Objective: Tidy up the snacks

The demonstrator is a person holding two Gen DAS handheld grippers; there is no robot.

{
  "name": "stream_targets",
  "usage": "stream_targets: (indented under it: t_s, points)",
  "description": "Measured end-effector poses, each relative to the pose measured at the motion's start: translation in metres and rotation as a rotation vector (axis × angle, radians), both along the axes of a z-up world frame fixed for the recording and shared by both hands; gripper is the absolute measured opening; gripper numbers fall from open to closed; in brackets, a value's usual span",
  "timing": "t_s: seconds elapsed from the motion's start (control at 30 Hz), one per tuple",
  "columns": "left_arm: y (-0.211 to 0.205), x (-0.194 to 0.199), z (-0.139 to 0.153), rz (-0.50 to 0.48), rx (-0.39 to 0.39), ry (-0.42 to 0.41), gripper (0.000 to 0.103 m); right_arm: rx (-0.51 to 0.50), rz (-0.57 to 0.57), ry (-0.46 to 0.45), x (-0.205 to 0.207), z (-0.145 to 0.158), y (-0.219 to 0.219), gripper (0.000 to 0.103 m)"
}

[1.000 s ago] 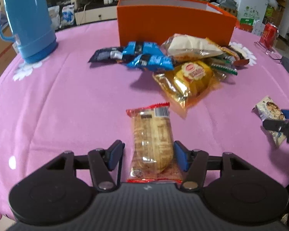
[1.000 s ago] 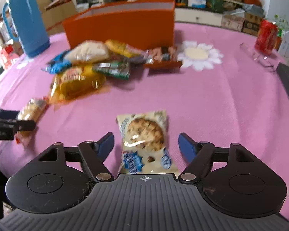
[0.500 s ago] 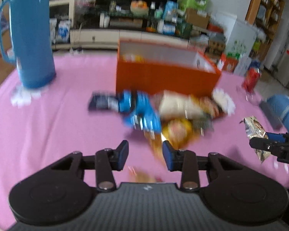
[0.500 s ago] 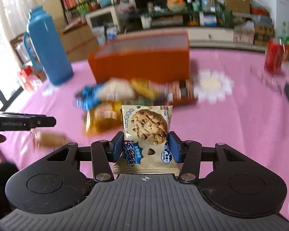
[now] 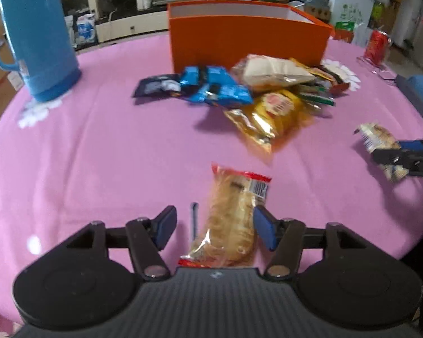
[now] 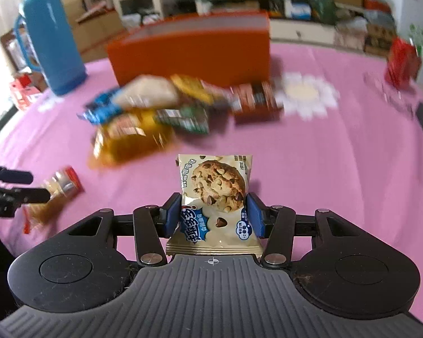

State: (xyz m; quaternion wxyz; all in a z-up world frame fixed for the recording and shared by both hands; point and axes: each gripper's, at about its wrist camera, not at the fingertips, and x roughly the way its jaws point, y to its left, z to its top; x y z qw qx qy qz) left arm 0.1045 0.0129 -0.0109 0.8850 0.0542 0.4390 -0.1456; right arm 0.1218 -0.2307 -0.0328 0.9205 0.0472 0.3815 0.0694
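A clear-wrapped bread packet (image 5: 231, 219) with red ends lies on the pink tablecloth (image 5: 98, 155). It lies between the jaws of my left gripper (image 5: 215, 219), nearer the right pad. The jaws are opening and the left pad stands apart from the packet. My right gripper (image 6: 213, 211) is shut on a cream cookie packet (image 6: 215, 188), held upright above the cloth. The left wrist view shows that packet (image 5: 376, 138) in the right gripper (image 5: 403, 157) at the right edge. The right wrist view shows the left gripper (image 6: 19, 186) by the bread packet (image 6: 56, 194).
A pile of snack packets (image 5: 239, 93) lies mid-table before an orange open box (image 5: 248, 42). A blue thermos jug (image 5: 33, 36) stands at the far left, a red can (image 5: 376, 46) at the far right. A dark blue object (image 5: 417, 93) lies at the right edge.
My left gripper narrowed and rose, then came back down with its jaws spread around the bread packet. My right gripper closed on the cookie packet and lifted it off the cloth.
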Motion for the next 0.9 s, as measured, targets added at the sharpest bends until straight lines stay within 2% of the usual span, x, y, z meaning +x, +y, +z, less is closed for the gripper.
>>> stream_targets:
  t_s: [0.13,0.23,0.33,0.43,0.47,0.6,0.7,0.9]
  points:
    - [-0.005,0.001,-0.009,0.012,0.011,0.02,0.063,-0.015,-0.009,0.02,-0.002,-0.013,0.001,0.041]
    - [-0.01,-0.002,-0.011,0.023,0.042,0.006,0.068,-0.028,-0.005,0.011,-0.002,-0.014,0.002,0.041]
    - [-0.007,-0.002,-0.012,0.038,0.029,0.01,0.07,-0.02,-0.007,0.002,-0.003,-0.015,0.001,0.042]
    - [-0.007,0.0,-0.014,0.06,0.033,0.009,0.079,-0.029,-0.006,-0.014,-0.005,-0.017,0.001,0.043]
    - [-0.006,0.001,-0.016,0.071,0.035,0.011,0.087,-0.035,-0.002,-0.02,-0.006,-0.018,0.002,0.044]
    - [-0.005,0.001,-0.018,0.089,0.034,0.001,0.089,-0.063,0.02,-0.055,-0.009,-0.022,0.007,0.058]
    - [-0.005,0.0,-0.018,0.091,0.033,-0.003,0.09,-0.107,0.037,-0.055,-0.01,-0.025,0.014,0.078]
    - [-0.005,-0.001,-0.019,0.097,0.035,-0.005,0.092,-0.105,0.019,-0.055,-0.012,-0.026,0.011,0.083]
